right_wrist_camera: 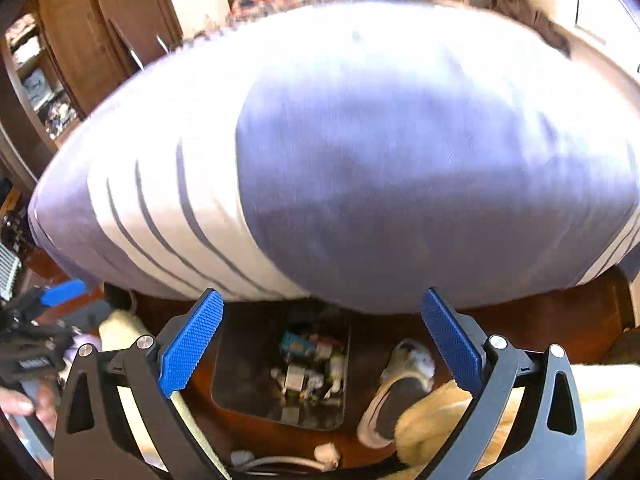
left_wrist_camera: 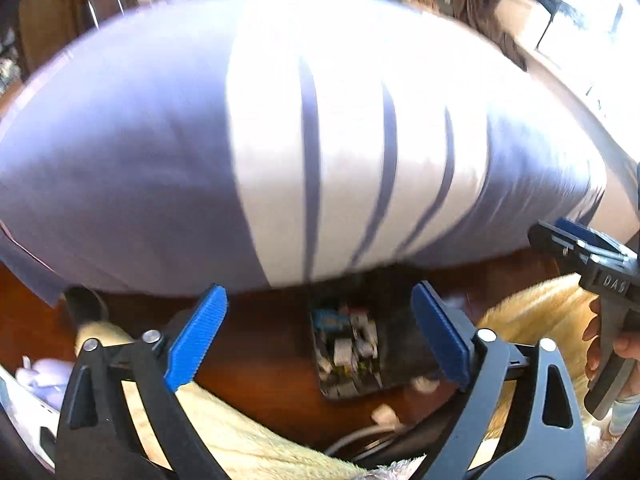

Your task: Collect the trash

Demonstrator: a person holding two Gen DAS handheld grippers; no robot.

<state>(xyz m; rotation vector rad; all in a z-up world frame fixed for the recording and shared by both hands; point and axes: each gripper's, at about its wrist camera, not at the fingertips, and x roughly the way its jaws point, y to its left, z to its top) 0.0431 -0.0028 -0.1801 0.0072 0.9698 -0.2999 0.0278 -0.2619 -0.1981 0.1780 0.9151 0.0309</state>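
The left gripper (left_wrist_camera: 320,336) and right gripper (right_wrist_camera: 322,338) both gape wide and empty, and the trash-filled bin (right_wrist_camera: 280,376) stands on the wooden floor (right_wrist_camera: 520,320) below, between their fingers.

We list: pillow (left_wrist_camera: 160,160) beyond the jaws, lavender with white band and thin lavender stripes; finger pads (left_wrist_camera: 196,336) blue; floor (left_wrist_camera: 260,352) below, reddish-brown.
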